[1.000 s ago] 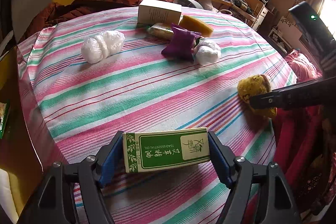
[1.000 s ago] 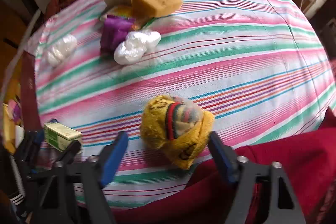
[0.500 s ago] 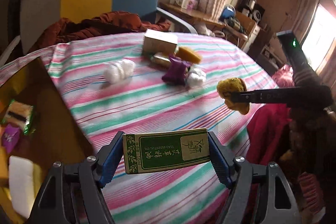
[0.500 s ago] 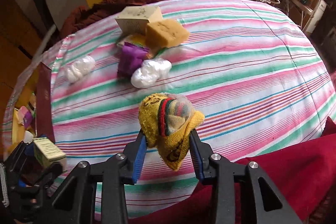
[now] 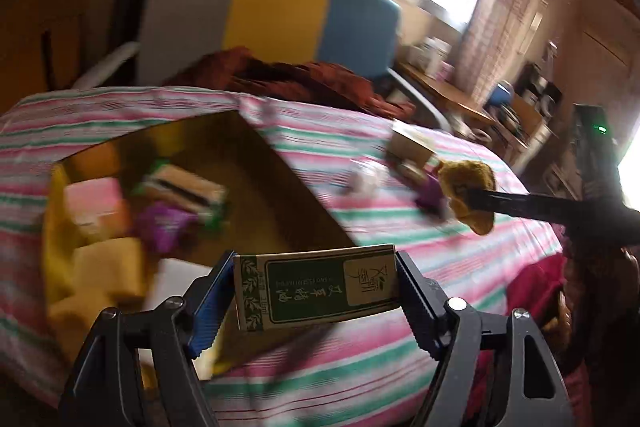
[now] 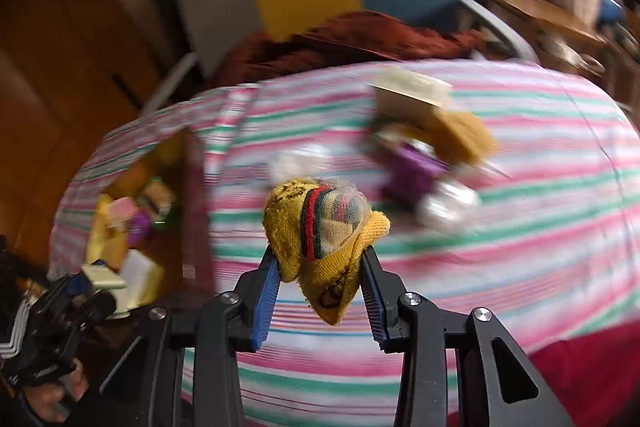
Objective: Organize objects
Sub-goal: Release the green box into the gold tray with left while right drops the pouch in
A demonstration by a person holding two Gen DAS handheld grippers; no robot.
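The green box [image 5: 318, 287] was clamped endwise by the left gripper [image 5: 316, 287], above the open cardboard box [image 5: 276, 171]. The yellow sock bundle [image 6: 324, 239] was pinched in the right gripper [image 6: 320, 279], held off the striped tablecloth [image 6: 540, 219].

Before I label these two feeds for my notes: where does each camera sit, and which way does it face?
Left wrist: behind the left claw gripping the green box, facing the cardboard box; right claw at right.
Right wrist: behind the right claw gripping the yellow sock bundle, facing the striped table; left claw and hand lower left.
Shared: cardboard box, table, bundle.
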